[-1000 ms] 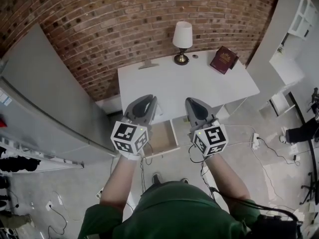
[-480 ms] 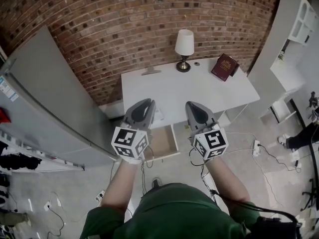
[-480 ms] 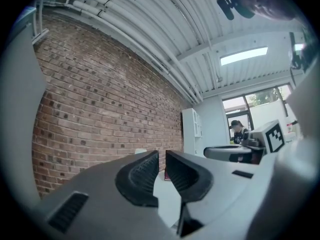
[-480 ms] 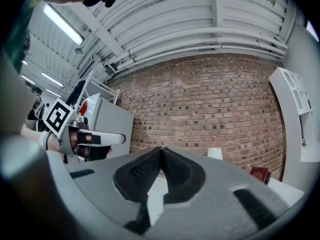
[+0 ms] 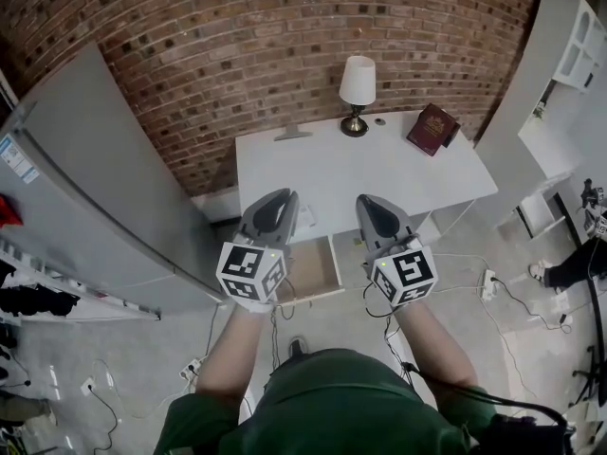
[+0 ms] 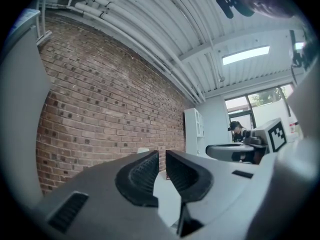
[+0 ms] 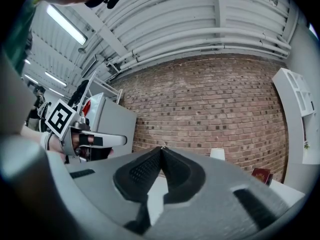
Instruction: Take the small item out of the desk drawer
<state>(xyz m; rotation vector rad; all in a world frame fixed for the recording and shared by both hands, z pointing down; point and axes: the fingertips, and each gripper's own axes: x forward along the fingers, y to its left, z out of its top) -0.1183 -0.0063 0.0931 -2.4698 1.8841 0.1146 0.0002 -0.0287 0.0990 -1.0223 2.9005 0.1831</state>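
Left tool (image 6: 162, 154): released; a narrow gap separates the pads, with nothing in it. Right tool (image 7: 161, 149): clenched, jaw tips touching; a tiny pale speck at the tips cannot be identified. In the head view both tools are side by side and apart, pointing toward the brick wall (image 5: 285, 45), above the front edge of the white worktop (image 5: 360, 169). The drawer (image 5: 311, 268) stands pulled out below that edge, between the tools. The small item cannot be made out in it. A lamp (image 5: 357, 93) and a dark red book (image 5: 432, 128) stand at the worktop's rear.
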